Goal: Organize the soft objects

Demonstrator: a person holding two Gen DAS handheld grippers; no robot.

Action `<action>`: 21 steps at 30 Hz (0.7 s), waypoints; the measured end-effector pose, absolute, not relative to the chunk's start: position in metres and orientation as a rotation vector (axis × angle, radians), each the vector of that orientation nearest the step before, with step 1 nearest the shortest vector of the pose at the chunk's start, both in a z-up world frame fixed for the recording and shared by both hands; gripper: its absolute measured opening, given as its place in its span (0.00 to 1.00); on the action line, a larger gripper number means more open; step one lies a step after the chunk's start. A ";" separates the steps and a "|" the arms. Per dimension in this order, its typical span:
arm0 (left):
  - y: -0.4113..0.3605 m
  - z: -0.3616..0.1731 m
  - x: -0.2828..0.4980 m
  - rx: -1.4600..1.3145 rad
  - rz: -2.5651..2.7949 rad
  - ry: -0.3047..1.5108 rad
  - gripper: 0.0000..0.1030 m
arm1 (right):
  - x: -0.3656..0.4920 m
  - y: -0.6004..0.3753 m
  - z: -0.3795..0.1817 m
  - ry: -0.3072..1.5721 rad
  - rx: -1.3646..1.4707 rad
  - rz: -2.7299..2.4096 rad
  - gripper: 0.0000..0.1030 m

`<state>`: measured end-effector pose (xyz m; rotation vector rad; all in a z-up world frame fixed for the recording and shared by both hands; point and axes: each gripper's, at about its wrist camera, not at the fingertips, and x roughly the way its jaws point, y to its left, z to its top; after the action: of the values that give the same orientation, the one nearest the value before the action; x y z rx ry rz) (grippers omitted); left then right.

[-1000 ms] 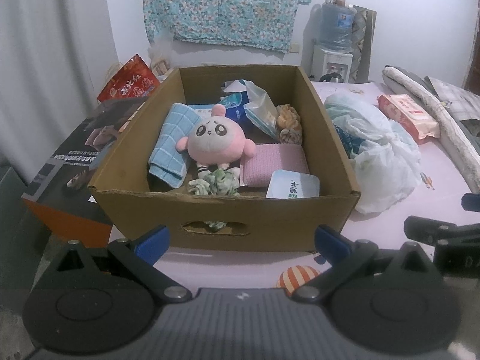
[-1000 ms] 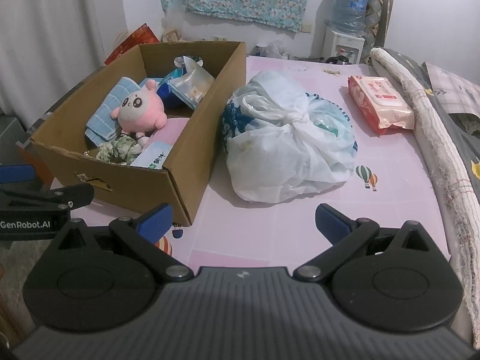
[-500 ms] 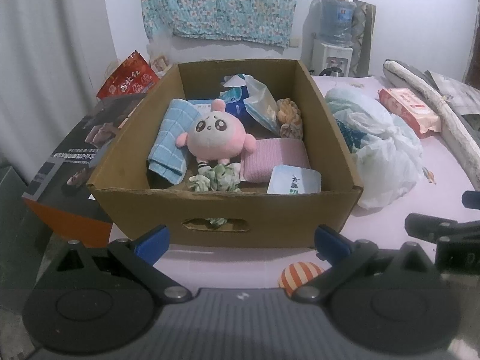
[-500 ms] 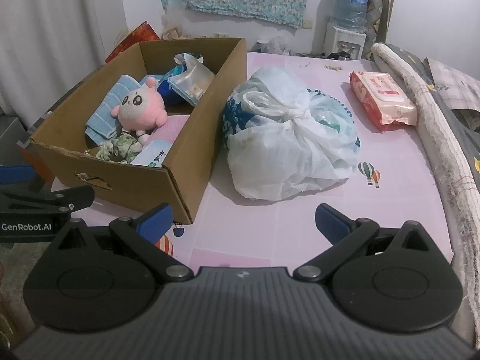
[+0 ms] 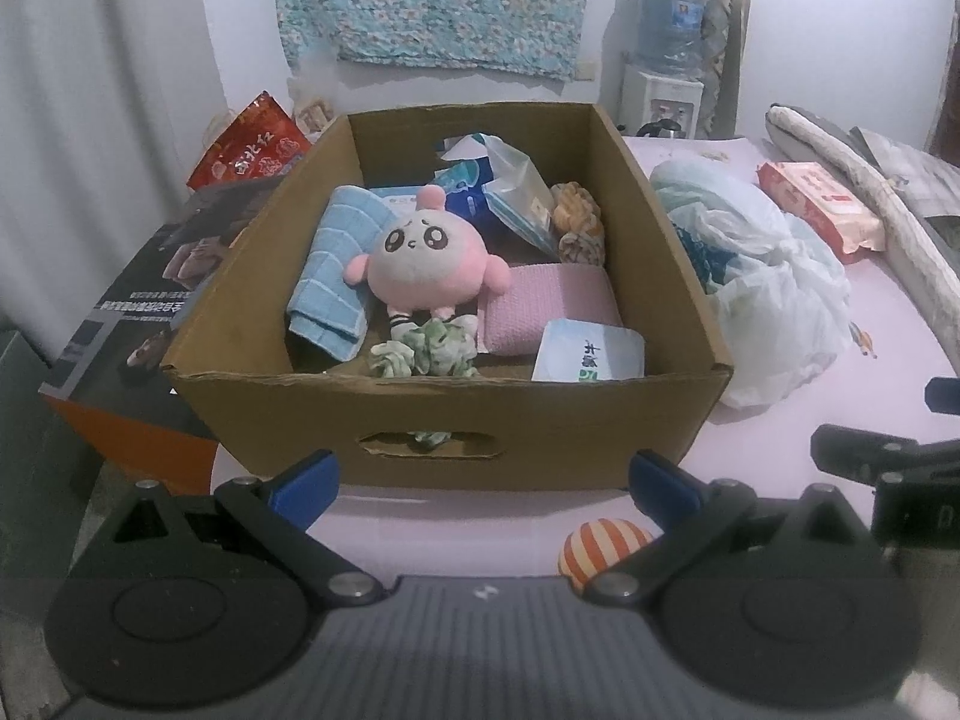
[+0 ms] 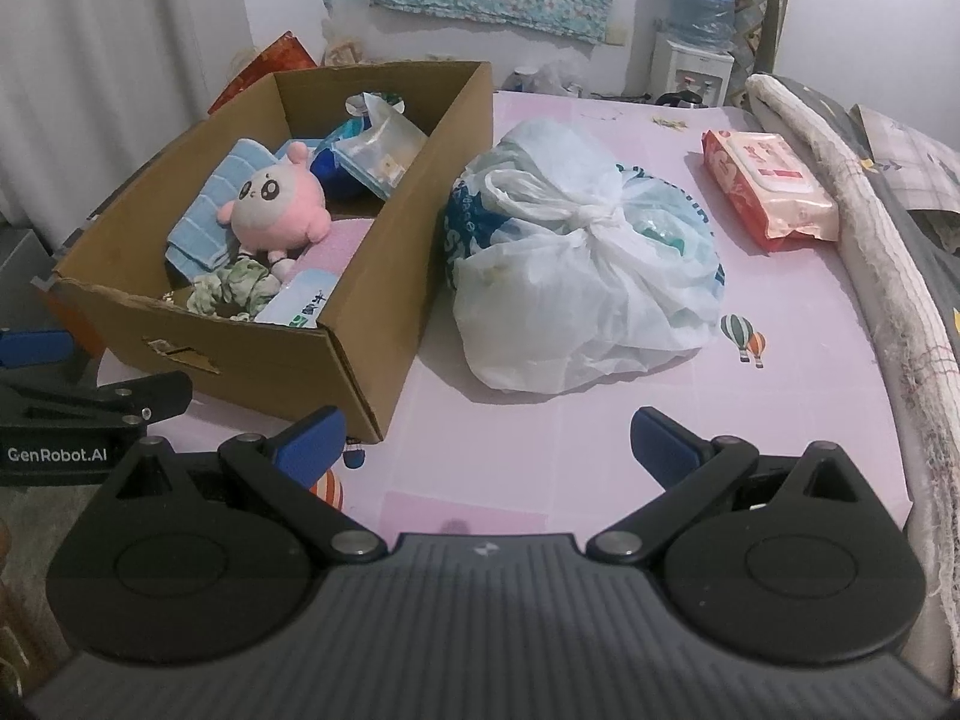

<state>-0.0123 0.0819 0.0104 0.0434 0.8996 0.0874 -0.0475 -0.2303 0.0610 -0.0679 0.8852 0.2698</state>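
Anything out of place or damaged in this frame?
Yes. The cardboard box has a ragged, torn front rim, and a green scrunchie pokes out through its handle cutout. A striped ball lies outside the box.

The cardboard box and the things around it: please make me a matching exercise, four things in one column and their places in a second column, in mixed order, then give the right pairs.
Things:
1. pink plush toy
2. tied white plastic bag
3. red wipes pack
4. striped ball

Places:
A. on the pink sheet, just right of the cardboard box
B. before the box's front wall, close to the left gripper
C. inside the box, between the blue towel and the pink cloth
D. far right, near the rolled bedding

Pairs: 1-C, 2-A, 3-D, 4-B
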 end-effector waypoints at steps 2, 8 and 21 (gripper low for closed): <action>0.082 0.010 -0.011 0.044 0.086 0.903 1.00 | -0.047 -0.230 0.060 0.889 -0.070 0.268 0.99; 0.081 0.008 -0.009 0.047 0.082 0.913 1.00 | -0.045 -0.232 0.058 0.896 -0.070 0.262 0.99; 0.080 0.005 -0.007 0.050 0.081 0.919 1.00 | -0.042 -0.230 0.056 0.905 -0.072 0.263 0.99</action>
<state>-0.0074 0.0802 0.0048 0.0501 0.9189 0.0806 -0.0422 -0.2305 0.0557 -0.0724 0.9047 0.2630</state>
